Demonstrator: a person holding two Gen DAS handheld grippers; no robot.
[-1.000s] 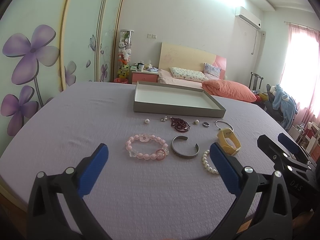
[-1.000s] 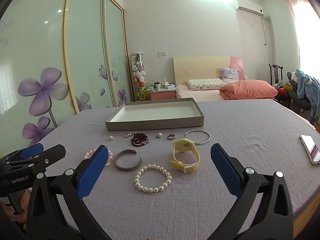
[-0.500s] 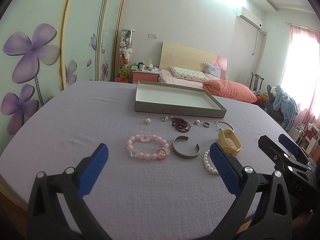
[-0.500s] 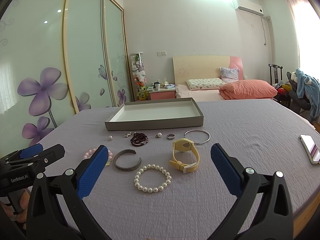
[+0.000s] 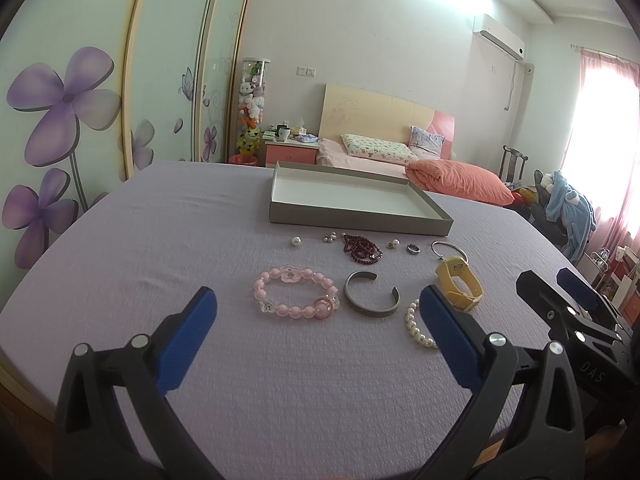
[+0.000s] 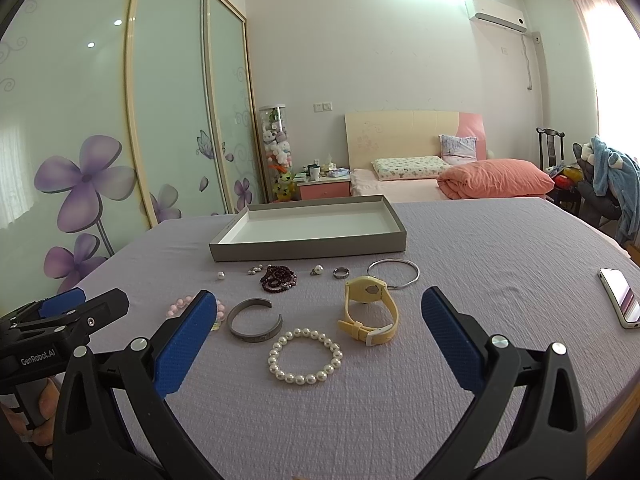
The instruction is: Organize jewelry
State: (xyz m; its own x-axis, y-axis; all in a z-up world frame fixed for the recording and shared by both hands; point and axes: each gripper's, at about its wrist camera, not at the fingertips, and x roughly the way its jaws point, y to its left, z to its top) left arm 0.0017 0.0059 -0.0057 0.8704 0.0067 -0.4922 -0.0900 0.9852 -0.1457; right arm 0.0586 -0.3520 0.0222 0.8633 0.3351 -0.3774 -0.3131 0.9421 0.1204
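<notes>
Jewelry lies scattered on a purple cloth in front of a shallow grey tray (image 5: pixel 356 225) (image 6: pixel 308 251) with a white inside. In the left wrist view a pink bead bracelet (image 5: pixel 295 297), a grey cuff (image 5: pixel 372 301) and dark red beads (image 5: pixel 361 249) lie ahead of my open left gripper (image 5: pixel 318 320). In the right wrist view a white pearl bracelet (image 6: pixel 306 357), a yellow watch (image 6: pixel 370 309), a thin silver bangle (image 6: pixel 394 274), a ring (image 6: pixel 341 272) and the cuff (image 6: pixel 255 321) lie ahead of my open right gripper (image 6: pixel 319 322). Neither gripper holds anything.
A phone (image 6: pixel 621 297) lies near the table's right edge. Loose pearls (image 5: pixel 296 242) and small earrings (image 5: pixel 330 237) sit close to the tray's front wall. Behind the table stand a bed (image 6: pixel 440 176), a nightstand (image 6: pixel 324 188) and sliding wardrobe doors.
Both views are nearly unchanged; the left wrist view has shifted very slightly. Nothing was picked up or moved.
</notes>
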